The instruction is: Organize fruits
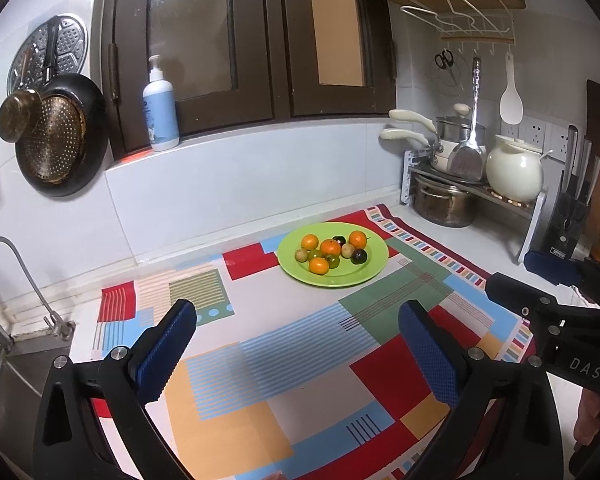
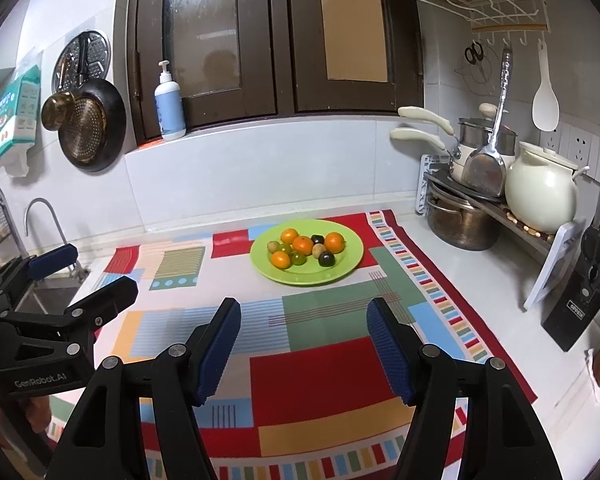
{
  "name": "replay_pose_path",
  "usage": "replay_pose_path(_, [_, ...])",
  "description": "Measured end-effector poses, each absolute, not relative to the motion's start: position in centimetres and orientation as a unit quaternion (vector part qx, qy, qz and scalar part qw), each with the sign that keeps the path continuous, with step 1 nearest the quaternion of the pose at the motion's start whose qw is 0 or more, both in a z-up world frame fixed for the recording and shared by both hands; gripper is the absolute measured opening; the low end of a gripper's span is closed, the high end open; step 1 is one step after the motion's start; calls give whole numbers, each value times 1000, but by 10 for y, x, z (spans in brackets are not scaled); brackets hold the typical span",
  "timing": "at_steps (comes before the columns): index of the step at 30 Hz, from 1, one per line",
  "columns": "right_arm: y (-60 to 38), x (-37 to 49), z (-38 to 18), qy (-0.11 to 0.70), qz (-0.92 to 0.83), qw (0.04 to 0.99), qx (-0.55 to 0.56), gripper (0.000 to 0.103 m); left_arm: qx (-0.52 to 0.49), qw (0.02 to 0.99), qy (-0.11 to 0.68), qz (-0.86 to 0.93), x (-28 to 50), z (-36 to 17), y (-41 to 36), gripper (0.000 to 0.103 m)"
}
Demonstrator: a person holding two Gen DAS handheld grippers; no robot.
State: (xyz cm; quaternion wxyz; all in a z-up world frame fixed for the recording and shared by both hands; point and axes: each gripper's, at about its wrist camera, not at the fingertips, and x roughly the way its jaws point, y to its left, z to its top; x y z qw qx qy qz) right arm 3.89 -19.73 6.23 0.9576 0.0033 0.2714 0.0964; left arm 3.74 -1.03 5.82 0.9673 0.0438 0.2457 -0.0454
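A lime-green plate [image 1: 364,270] [image 2: 342,270] sits at the far side of a patchwork cloth [image 1: 260,360] [image 2: 320,364]. On it lie several small oranges [image 1: 330,247] [image 2: 303,245], green grapes [image 1: 333,261] [image 2: 298,257], tan fruits [image 1: 300,255] [image 2: 273,246] and dark plums [image 1: 359,256] [image 2: 326,259]. My left gripper [image 1: 298,322] stands wide open over the cloth, well short of the plate, nothing between its blue pads. My right gripper [image 2: 304,318] is also open and empty, about the same distance from the plate. Each gripper shows at the edge of the other's view.
A sink with taps [image 1: 16,280] [image 2: 40,216] lies left of the cloth. A rack with pots [image 1: 444,200] [image 2: 460,220] and a cream jar [image 1: 514,168] [image 2: 540,196] stands at the right, with a knife block [image 2: 580,304] nearer. A soap bottle [image 1: 160,112] is on the sill.
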Motion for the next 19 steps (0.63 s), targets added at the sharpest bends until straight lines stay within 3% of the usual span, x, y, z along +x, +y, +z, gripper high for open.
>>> replay_pose_path(19, [-197, 44, 61, 276, 97, 956, 7, 66, 43, 968, 244, -37, 39, 59, -9, 103])
